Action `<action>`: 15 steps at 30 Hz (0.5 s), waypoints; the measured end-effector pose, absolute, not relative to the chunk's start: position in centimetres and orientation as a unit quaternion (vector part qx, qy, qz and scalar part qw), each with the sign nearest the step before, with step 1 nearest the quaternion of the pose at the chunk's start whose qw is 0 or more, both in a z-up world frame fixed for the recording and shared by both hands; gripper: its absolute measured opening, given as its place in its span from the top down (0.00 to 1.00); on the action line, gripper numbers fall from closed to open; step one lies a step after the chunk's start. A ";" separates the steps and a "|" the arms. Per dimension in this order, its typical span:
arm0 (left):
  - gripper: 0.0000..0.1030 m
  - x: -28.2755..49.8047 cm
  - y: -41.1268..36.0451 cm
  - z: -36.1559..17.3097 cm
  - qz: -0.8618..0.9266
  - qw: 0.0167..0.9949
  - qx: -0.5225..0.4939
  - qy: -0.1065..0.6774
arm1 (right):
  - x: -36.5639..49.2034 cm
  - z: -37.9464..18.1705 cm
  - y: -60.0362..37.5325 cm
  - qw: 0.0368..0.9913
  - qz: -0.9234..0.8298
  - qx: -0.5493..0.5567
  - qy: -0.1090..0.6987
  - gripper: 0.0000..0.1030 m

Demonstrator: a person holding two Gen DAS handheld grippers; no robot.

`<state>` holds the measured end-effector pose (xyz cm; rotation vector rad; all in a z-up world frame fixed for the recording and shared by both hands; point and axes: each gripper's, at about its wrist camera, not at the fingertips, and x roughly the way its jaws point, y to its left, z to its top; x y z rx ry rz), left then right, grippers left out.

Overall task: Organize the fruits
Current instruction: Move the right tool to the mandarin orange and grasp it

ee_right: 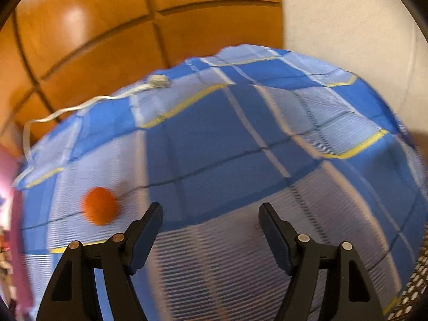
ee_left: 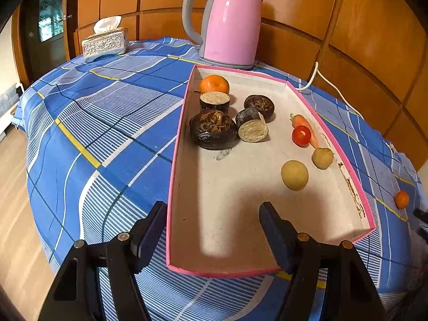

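A pink-rimmed white tray (ee_left: 331, 141) lies on the blue plaid tablecloth. It holds an orange (ee_left: 214, 84), dark brown husked fruits whole (ee_left: 213, 129) and cut (ee_left: 252, 128), a red tomato (ee_left: 301, 136), a carrot (ee_left: 305, 124) and two tan round fruits (ee_left: 294, 175). A small orange (ee_right: 100, 206) lies on the cloth right of the tray; it also shows in the left wrist view (ee_left: 401, 199). My left gripper (ee_left: 212, 214) is open and empty over the tray's near end. My right gripper (ee_right: 211, 214) is open and empty, just right of the small orange.
A pink kettle (ee_left: 227, 21) stands behind the tray, its white cord (ee_right: 88, 101) running along the table's back edge. A silver tissue box (ee_left: 104, 43) sits at the far left. Wood panels rise behind the table. The right wrist view is motion-blurred.
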<state>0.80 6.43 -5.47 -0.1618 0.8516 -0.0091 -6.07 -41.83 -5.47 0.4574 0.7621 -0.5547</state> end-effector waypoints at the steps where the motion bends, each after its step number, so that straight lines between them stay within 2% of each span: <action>1: 0.30 0.8 6.4 -5.5 -0.005 0.907 -0.078 0.413 | -5.8 -5.2 -41.4 0.871 -0.250 0.217 0.362 0.27; 13: 0.30 0.8 6.4 -5.4 -0.005 0.909 -0.079 0.410 | -0.4 -3.9 -35.8 0.898 -0.139 0.162 0.384 0.27; 15: 0.30 0.8 6.4 -5.3 -0.004 0.909 -0.079 0.408 | 0.8 -4.6 -35.4 0.894 -0.131 0.142 0.405 0.39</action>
